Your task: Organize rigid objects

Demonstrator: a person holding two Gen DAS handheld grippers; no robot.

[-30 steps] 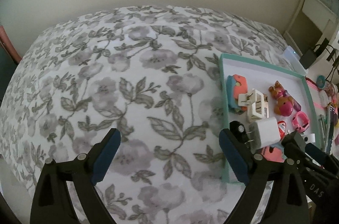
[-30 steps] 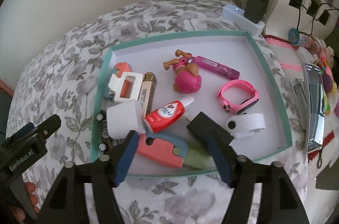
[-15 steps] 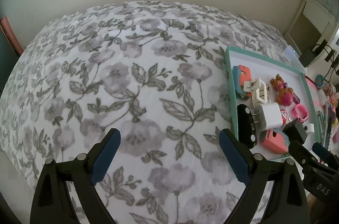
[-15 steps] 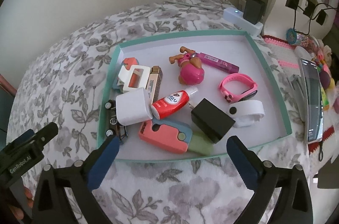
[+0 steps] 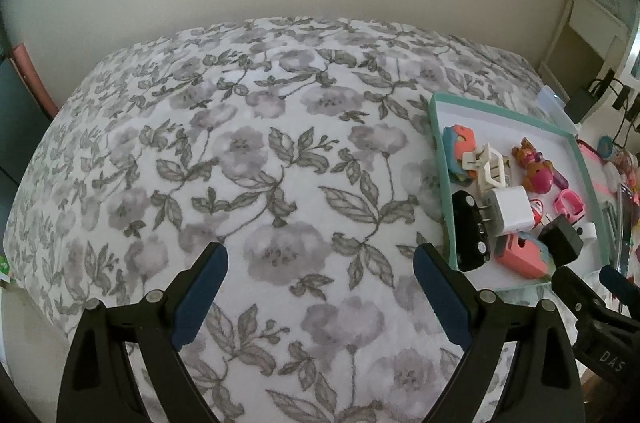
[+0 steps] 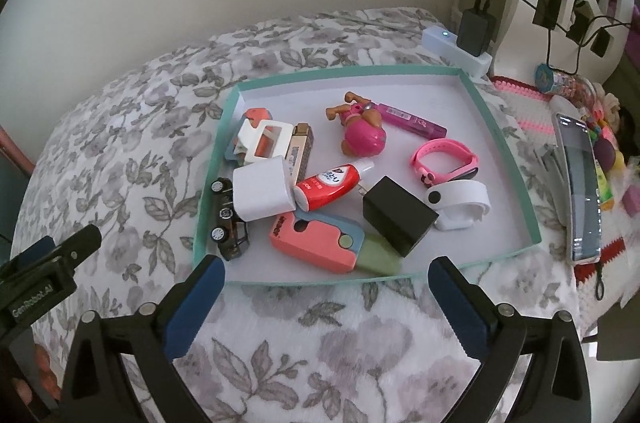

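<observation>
A floral bedspread (image 6: 132,159) is lying across the bed before me. Far right, a white power strip (image 6: 452,49) is carrying a black charger (image 6: 474,29); a phone (image 6: 582,187) is lying at my right.

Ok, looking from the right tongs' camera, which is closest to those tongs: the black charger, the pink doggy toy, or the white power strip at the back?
1. Black charger, near the tray's front edge.
2. Pink doggy toy, mid-tray.
3. White power strip, behind the tray, by the wall.
</observation>
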